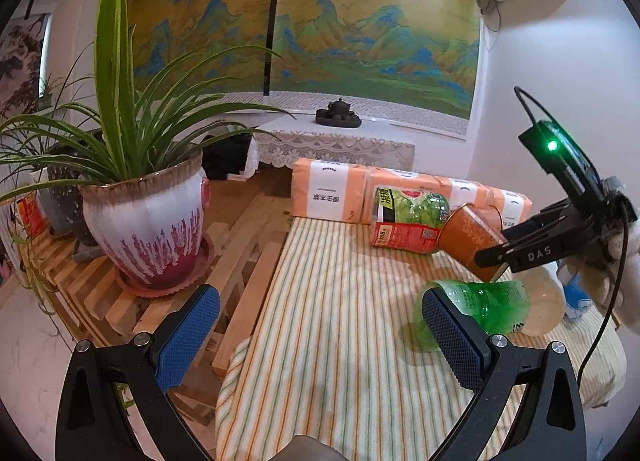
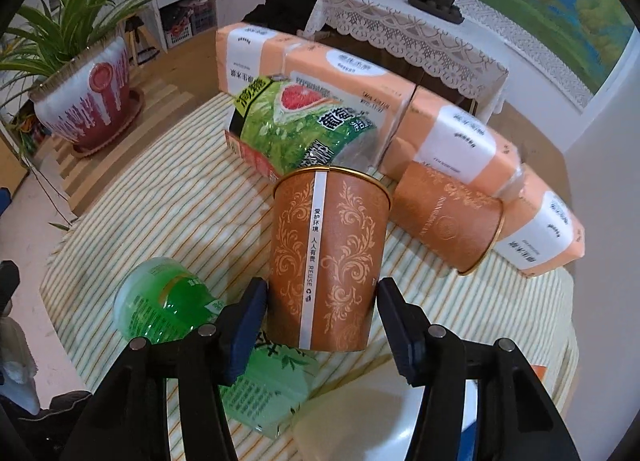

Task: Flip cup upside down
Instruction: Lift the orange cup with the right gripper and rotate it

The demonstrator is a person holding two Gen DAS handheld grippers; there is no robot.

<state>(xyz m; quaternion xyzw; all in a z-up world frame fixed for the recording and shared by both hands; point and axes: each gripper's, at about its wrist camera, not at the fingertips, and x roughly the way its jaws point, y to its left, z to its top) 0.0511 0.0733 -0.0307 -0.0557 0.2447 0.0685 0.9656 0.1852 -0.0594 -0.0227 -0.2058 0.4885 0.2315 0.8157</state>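
Note:
An orange paper cup [image 2: 326, 257] with a gold leaf pattern is held between the fingers of my right gripper [image 2: 320, 315], lifted above the striped cloth and tilted, its rim pointing away. In the left wrist view the same cup [image 1: 468, 241] hangs in the right gripper [image 1: 496, 257] at the right, leaning toward the far left. A second orange cup [image 2: 448, 217] lies on its side against the tissue packs. My left gripper [image 1: 320, 325] is open and empty above the cloth's near left edge.
A green plastic bottle [image 1: 480, 309] lies on the striped cloth [image 1: 340, 301] under the held cup. A green and red labelled bottle [image 1: 408, 221] lies before orange tissue packs [image 1: 328, 191]. A potted plant [image 1: 152, 221] stands on a slatted wooden bench at left.

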